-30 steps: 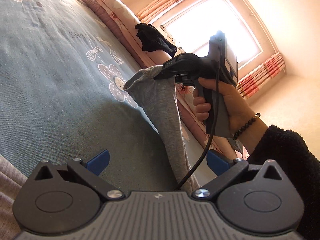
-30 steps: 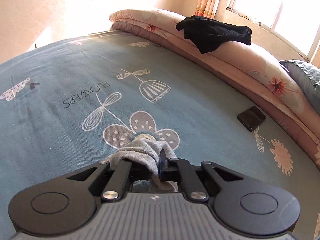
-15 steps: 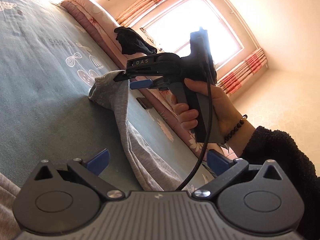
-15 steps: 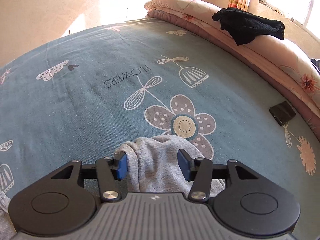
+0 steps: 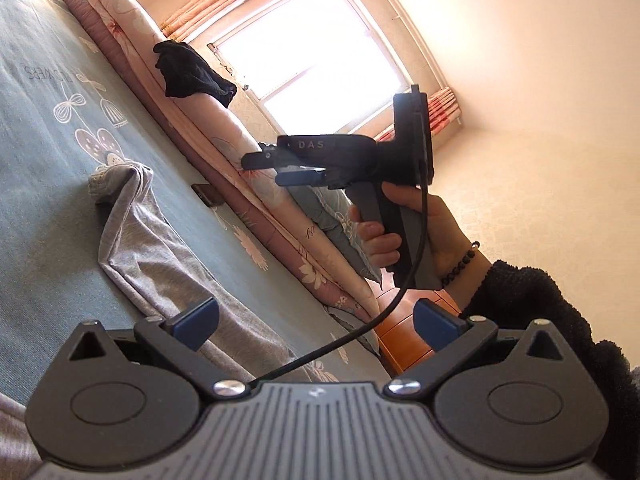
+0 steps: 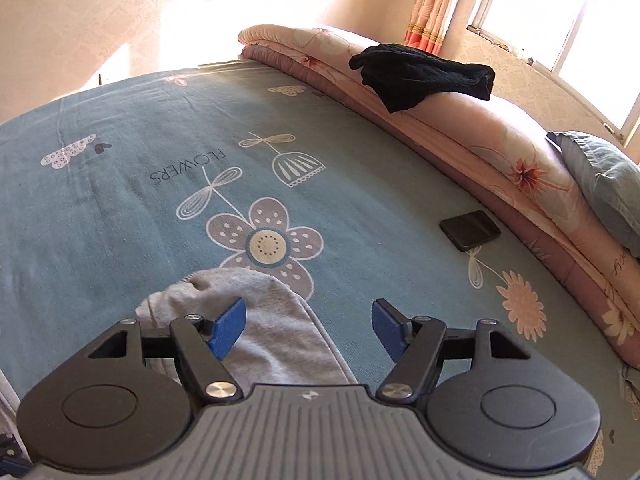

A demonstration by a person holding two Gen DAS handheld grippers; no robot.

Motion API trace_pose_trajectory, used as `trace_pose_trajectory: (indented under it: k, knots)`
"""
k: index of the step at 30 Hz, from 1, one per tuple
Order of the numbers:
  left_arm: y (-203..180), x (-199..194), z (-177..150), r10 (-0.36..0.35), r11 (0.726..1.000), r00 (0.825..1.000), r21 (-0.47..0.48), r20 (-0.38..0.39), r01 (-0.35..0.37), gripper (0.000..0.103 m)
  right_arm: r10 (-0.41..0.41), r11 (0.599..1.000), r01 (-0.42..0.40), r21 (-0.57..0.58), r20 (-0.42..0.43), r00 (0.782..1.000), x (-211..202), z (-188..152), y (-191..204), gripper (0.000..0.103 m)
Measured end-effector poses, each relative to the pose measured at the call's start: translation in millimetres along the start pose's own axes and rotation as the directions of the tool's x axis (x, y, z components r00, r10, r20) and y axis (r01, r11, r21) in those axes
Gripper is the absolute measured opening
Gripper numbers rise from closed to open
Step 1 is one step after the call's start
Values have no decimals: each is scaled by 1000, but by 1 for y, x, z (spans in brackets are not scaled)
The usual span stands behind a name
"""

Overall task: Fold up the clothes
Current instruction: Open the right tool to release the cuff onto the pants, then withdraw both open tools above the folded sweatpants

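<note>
Clothes [image 6: 256, 320] are now let go on the bed [image 6: 120, 208]; right gripper [image 6: 306, 326] is opened wide, left gripper [image 5: 316, 318] too.

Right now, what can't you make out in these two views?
- Gray garment: its near end is hidden under the right tool body in the right wrist view, so its type is unclear.
- Black cloth on the quilt: bunched, type unclear.
- Window: blown out in the left wrist view.
</note>
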State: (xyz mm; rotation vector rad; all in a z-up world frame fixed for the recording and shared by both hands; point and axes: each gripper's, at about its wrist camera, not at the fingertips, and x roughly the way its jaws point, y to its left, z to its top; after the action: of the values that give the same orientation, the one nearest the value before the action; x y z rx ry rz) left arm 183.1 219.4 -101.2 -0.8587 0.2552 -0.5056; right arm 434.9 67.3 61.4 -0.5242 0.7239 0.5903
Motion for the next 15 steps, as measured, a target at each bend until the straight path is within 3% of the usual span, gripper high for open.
trace_pose_trajectory:
  k: [4,7,13,15]
  knots:
    - [0,-1,-2,-48,999,999,-24,-7,48,102,-148,989,149,17,-56,987,-27,-38,-44,74]
    - [-1,1,-4,-23,1000,1000,-17,-17,23,102,-251,966,257,39,-106,962,-52,-75,-78,74]
    - [-10,19,-16,169,983,984,77,-58,-164,102,-388,889,424,172,-209,898,-121,-177,-133,74]
    - [-15,27,-22,243,963,968,137,-68,-232,102,-382,868,433,243,-231,895,-143,-218,-138,74]
